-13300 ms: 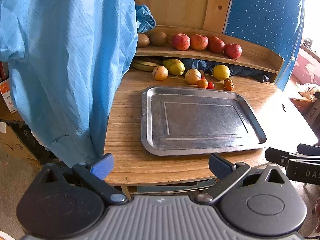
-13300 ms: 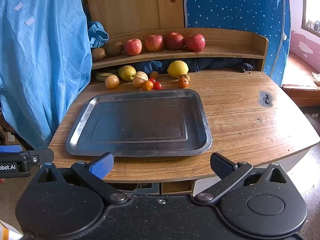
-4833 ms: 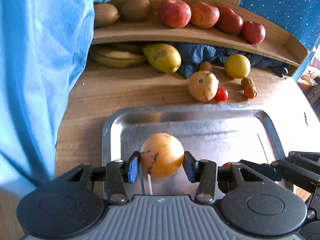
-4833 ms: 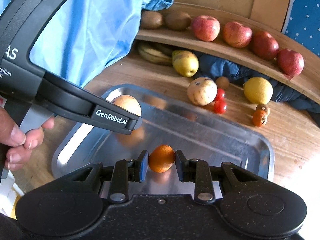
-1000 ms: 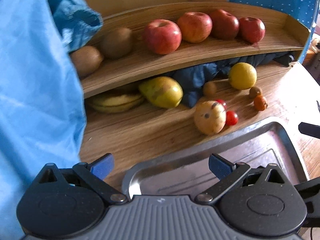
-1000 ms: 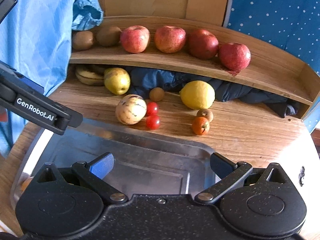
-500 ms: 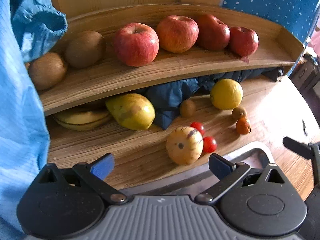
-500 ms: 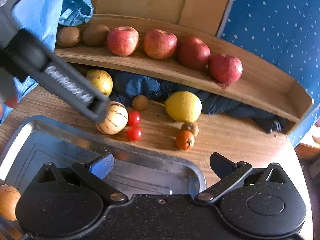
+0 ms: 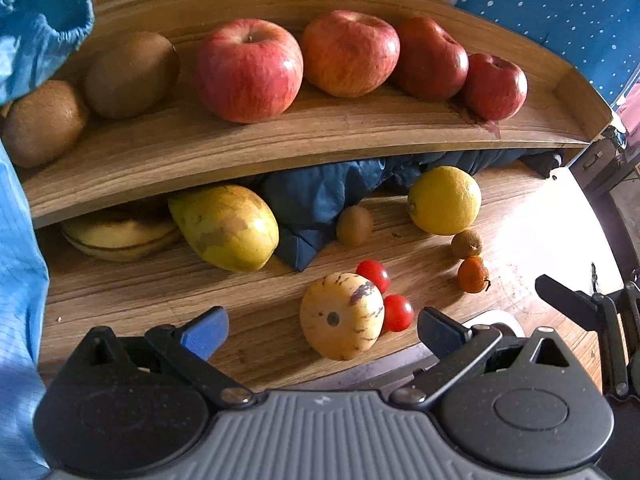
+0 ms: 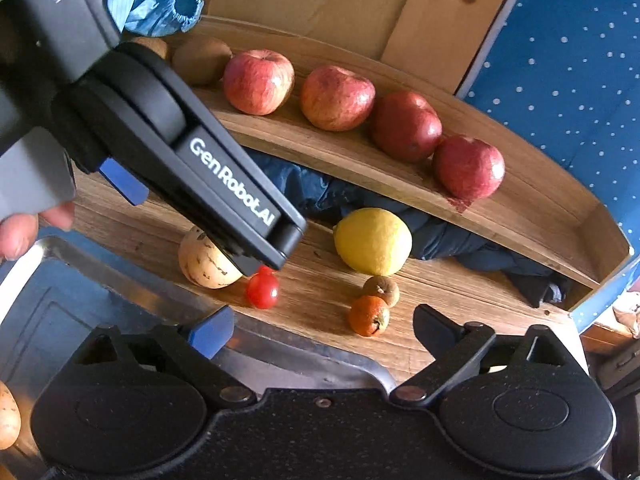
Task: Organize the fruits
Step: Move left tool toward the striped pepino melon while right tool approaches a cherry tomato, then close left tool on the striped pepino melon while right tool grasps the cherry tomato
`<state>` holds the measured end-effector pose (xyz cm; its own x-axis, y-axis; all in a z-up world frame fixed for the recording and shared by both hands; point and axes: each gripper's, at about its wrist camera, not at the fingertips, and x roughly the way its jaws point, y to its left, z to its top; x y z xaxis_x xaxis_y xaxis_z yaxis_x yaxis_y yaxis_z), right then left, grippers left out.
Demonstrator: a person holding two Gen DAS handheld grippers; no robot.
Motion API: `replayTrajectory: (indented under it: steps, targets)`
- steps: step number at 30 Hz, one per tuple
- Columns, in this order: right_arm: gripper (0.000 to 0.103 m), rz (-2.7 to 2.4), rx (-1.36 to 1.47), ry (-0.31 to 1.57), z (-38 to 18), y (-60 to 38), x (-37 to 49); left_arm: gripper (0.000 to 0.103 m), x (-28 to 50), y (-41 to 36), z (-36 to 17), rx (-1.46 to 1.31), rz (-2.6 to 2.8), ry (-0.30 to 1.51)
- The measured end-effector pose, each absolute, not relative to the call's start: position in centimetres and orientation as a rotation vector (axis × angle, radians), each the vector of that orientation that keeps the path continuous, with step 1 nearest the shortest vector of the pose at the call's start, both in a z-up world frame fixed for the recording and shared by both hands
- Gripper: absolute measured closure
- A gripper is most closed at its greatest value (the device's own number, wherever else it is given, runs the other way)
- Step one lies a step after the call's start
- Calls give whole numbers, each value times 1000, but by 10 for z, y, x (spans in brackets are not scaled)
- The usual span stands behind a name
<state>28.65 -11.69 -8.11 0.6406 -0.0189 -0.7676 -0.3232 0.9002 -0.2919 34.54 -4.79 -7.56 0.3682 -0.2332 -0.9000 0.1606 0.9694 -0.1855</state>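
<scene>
"GenRobot.AI" on left tool (image 10: 256, 256)

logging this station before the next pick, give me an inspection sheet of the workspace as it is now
surface: wooden table, metal tray at near edge
job's things: four apples and two kiwis on shelf; lemon, striped melon, cherry tomatoes, small orange on table
clutter: dark blue cloth under shelf
grippers: left tool open, empty; right tool open, empty
cables: nothing seen
surroundings: light blue garment, dotted blue fabric
</scene>
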Motion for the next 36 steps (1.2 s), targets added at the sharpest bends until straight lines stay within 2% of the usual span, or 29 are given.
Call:
replayTrajectory:
  steps: [11,23,30,36]
  targets:
    - [21,224,-413,909,-89,-114,297,5,350,-42,-85,-125,-271,1189]
    - [33,249,-407,932,-94,-110,304,25,356,-43,-93,-181,-315,1214]
    - [35,251,-391,941,-94,-108,311,42,359,-38,-95,-196,-314,1225]
    - [40,257,-390,953,-96,-107,315,49,359,-36,-95,-212,-318,1223]
